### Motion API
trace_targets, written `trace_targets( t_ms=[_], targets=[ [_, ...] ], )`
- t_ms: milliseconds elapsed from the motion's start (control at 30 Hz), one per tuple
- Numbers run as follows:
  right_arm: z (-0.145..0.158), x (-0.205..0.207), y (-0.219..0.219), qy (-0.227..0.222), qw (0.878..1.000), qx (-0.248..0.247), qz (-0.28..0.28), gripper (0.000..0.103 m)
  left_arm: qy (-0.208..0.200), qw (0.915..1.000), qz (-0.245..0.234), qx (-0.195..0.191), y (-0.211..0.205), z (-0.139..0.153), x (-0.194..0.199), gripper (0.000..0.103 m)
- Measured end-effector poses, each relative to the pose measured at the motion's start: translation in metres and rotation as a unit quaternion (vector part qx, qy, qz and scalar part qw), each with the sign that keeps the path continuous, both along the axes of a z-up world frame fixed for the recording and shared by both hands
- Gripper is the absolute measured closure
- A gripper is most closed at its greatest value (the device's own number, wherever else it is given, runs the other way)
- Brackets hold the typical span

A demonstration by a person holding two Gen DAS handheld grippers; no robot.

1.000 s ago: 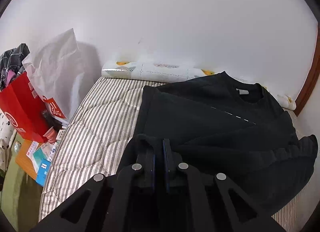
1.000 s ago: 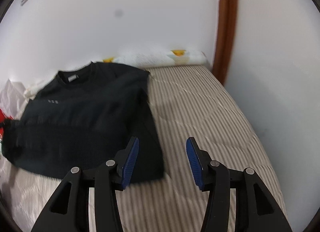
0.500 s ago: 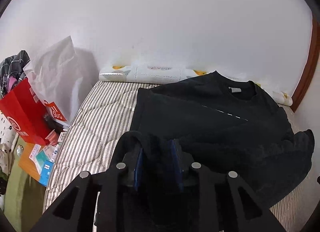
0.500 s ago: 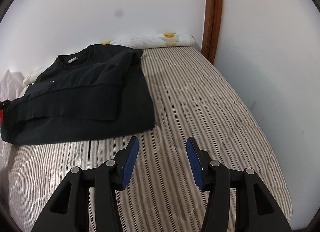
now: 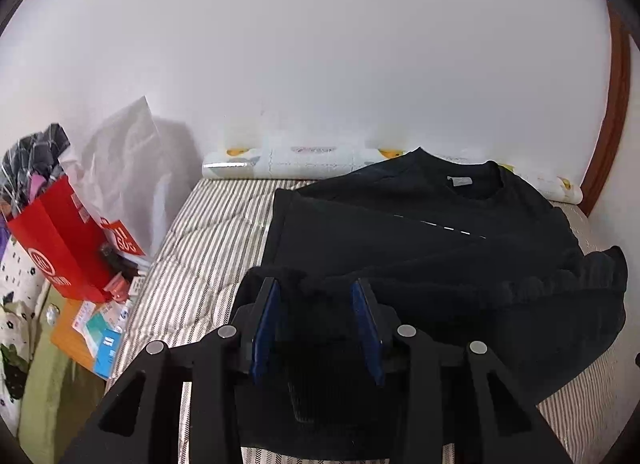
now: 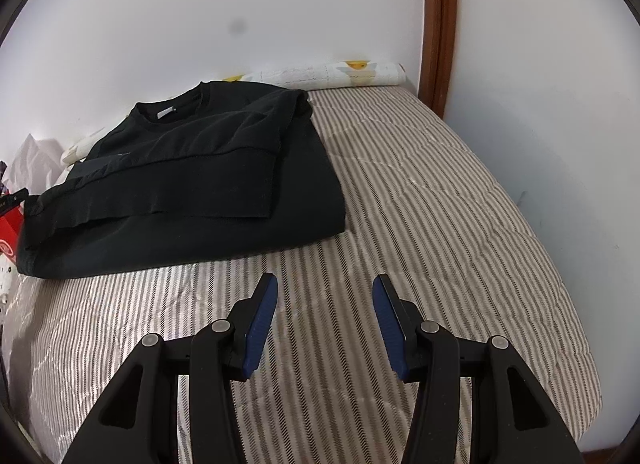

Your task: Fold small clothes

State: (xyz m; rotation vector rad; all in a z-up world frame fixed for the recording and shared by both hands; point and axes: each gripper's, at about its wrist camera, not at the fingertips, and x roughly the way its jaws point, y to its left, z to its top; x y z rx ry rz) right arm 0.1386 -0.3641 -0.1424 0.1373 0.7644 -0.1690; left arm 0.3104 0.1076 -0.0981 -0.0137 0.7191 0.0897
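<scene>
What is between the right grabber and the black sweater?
Only bare striped bedcover lies between the right gripper and the black sweater, as the right wrist view shows. Its jaws stand open with nothing in them.

Striped bed (image 6: 420, 192) under a folded black sweatshirt (image 6: 192, 192), patterned roll (image 6: 332, 74).

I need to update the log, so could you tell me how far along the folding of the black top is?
Done: the black top lies on the bed with a sleeve folded across its front. In hand: the left gripper has just been opening, fabric loose between its jaws; the right gripper is open over bare bedding. Left: probably folding the body up, since it lies full length.
</scene>
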Motion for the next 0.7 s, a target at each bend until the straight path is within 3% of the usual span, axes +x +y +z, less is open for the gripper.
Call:
trace_targets(
  t_ms=[133, 233, 433, 533, 700],
  targets=[
    [0.002, -0.003, 0.005, 0.000, 1.000, 0.001, 0.004, 0.054, -0.009, 0.9999, -0.005, 0.007, -0.007, 0.007, -0.007, 0.057],
    [0.002, -0.005, 0.007, -0.001, 1.000, 0.003, 0.004, 0.054, 0.008, 0.9998, 0.016, 0.002, -0.007, 0.010, -0.014, 0.054],
    [0.003, 0.001, 0.009, -0.006, 1.000, 0.017, 0.011, 0.047, 0.017, 0.9979, 0.005, -0.063, 0.012, -0.004, -0.047, 0.043],
    [-0.001, 0.012, 0.006, -0.003, 0.999, 0.041, 0.008, 0.046, 0.044, 0.9944, 0.002, -0.096, 0.022, -0.026, -0.061, 0.043],
    [-0.007, 0.034, -0.001, 0.003, 0.996, 0.083, -0.009, 0.043, 0.098, 0.9790, 0.010, -0.179, 0.039, -0.069, -0.072, 0.042]
  ],
)
